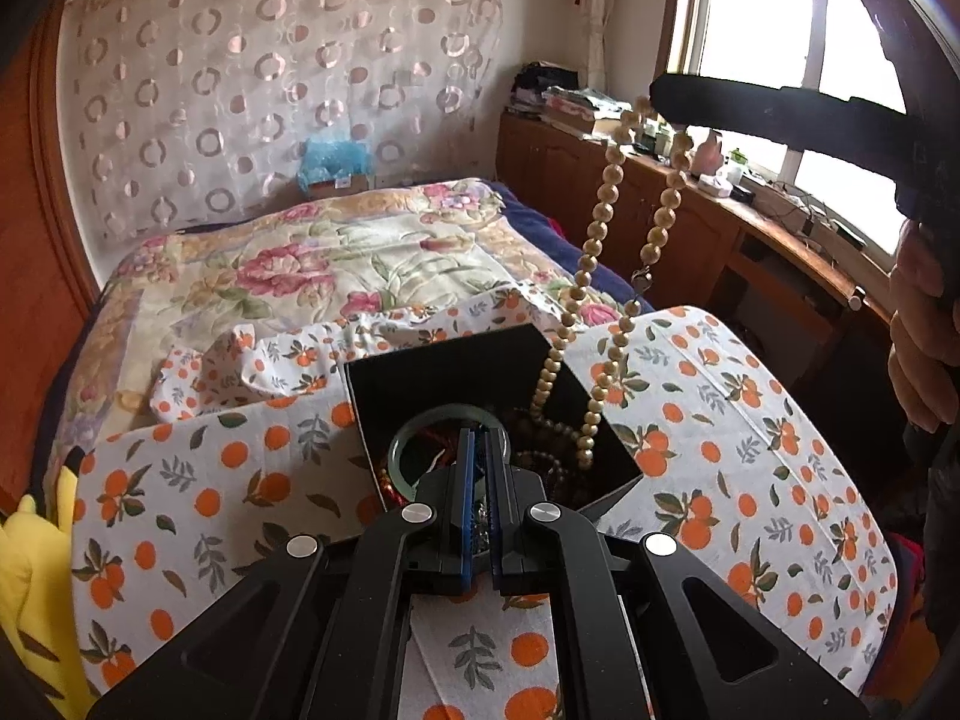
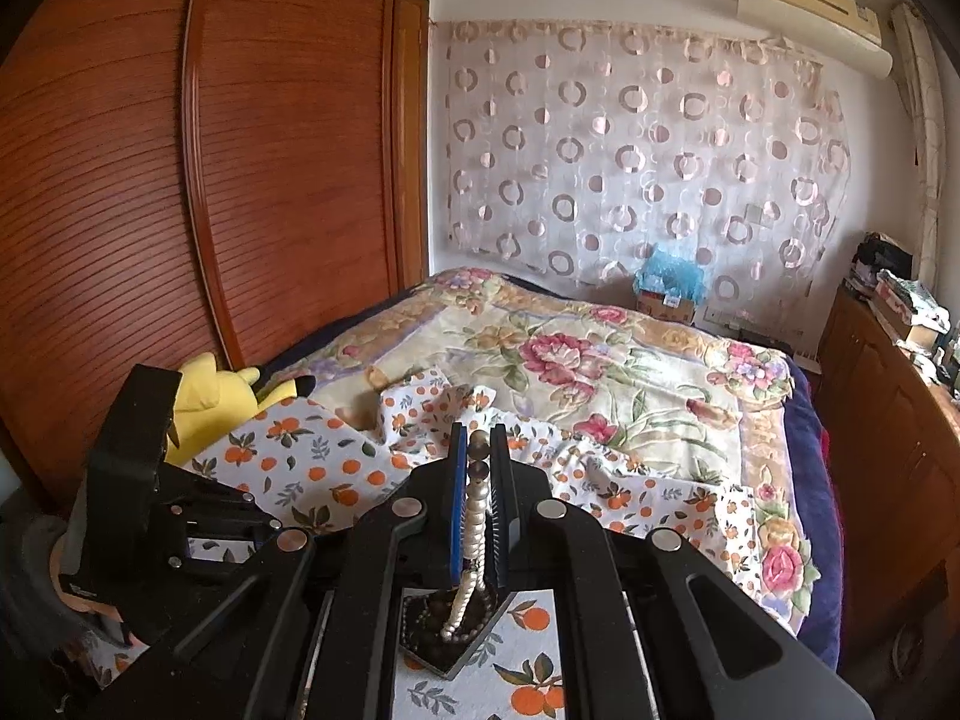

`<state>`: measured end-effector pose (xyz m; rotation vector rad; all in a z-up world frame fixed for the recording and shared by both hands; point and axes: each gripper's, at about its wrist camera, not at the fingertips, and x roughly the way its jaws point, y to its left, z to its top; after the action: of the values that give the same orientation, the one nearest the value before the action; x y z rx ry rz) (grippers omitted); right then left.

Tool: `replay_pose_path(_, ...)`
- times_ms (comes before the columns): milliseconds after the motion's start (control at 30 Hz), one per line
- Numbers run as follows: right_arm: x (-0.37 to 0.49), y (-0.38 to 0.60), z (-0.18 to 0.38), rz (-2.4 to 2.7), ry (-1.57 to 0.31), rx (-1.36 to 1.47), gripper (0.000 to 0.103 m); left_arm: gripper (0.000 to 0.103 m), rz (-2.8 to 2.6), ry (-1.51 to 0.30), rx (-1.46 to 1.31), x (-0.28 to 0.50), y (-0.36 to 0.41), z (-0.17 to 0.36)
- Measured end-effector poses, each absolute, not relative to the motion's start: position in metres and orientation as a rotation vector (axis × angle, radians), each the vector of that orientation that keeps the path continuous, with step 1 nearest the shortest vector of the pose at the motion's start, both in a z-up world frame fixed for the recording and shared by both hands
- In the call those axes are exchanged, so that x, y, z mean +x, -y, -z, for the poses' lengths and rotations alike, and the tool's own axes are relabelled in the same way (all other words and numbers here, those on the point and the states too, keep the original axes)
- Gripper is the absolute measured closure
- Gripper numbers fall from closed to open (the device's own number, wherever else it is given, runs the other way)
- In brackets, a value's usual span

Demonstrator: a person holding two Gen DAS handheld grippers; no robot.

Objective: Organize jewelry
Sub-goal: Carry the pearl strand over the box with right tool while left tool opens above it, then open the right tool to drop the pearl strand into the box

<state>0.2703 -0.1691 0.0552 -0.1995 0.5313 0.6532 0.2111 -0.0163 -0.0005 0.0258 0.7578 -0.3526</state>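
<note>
The right gripper (image 2: 478,450) pinches a cream bead necklace (image 1: 606,252) near its top; the strand hangs down with its lower end trailing in the black box (image 1: 420,384). The box sits on the orange-print cloth (image 1: 750,420) and also holds a green bangle (image 1: 401,450) and dark beads (image 1: 540,444). The left gripper (image 1: 478,450) is pressed together over the bangle; whether it grips it cannot be told. Step in hand, by judgement: moving the necklace to or from the box. Next move calls for keeping the strand clear of the tangle below.
</note>
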Motion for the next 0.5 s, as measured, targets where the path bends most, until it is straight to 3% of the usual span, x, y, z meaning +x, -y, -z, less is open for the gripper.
replay_pose_path(167, 0.278, 0.163, -0.025, -0.653, -0.593, -0.210, 0.095, 0.097, 0.333, -0.767, 0.021, 0.208, 0.012, 0.006)
replay_pose_path(233, 0.281, 0.161, -0.012, -0.653, -0.621, -0.209, 0.094, 0.080, 0.321, -0.766, 0.014, 0.204, 0.008, 0.008)
replay_pose_path(367, 0.285, 0.155, 0.013, -0.657, -0.679, -0.209, 0.094, 0.065, 0.295, -0.767, 0.003, 0.196, 0.000, 0.013)
replay_pose_path(433, 0.286, 0.153, 0.026, -0.661, -0.706, -0.208, 0.094, 0.043, 0.275, -0.764, -0.009, 0.192, -0.005, 0.015)
replay_pose_path(500, 0.286, 0.152, 0.034, -0.661, -0.723, -0.202, 0.094, 0.031, 0.258, -0.761, -0.011, 0.188, -0.009, 0.017)
